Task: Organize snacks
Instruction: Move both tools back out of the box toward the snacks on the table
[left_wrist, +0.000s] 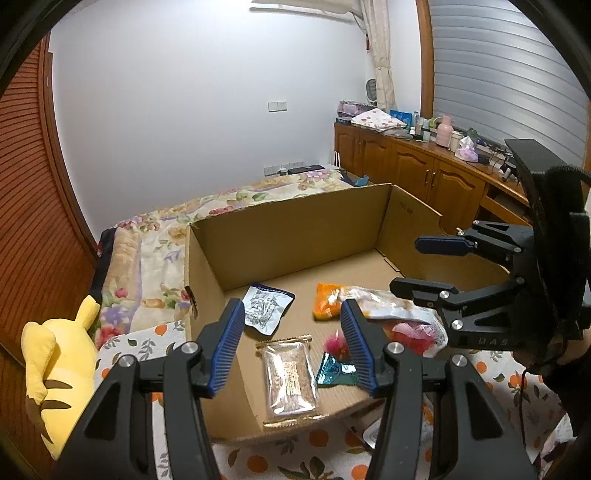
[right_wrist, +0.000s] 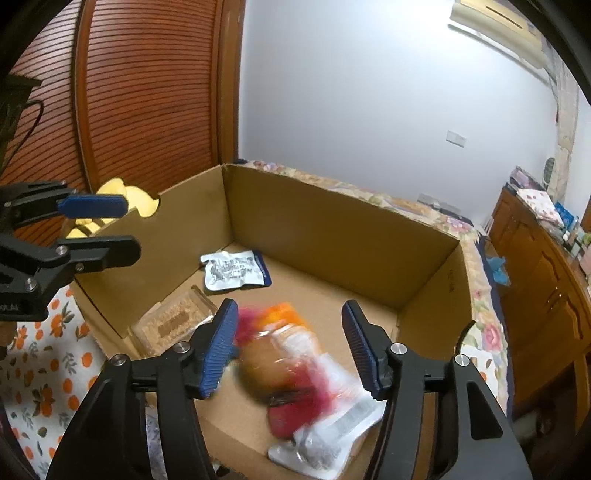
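Several snacks are being kept on the floor of the open cardboard box (left_wrist: 288, 236): a white-and-blue pouch (left_wrist: 266, 309) toward the back left, a clear cracker pack (left_wrist: 290, 376) near the front wall, an orange packet (left_wrist: 327, 300), a teal wrapper (left_wrist: 338, 372), and a large clear bag (right_wrist: 317, 387) that is being blurred by motion in the right wrist view. The left gripper (left_wrist: 291, 347) and the right gripper (right_wrist: 290, 347) are both being held wide apart over the box, with nothing gripped. The gathering is judged largely done; tidier arrangement may be left. A floral tablecloth (left_wrist: 314, 458) and a yellow plush toy (left_wrist: 59, 365) are being shown outside the box.
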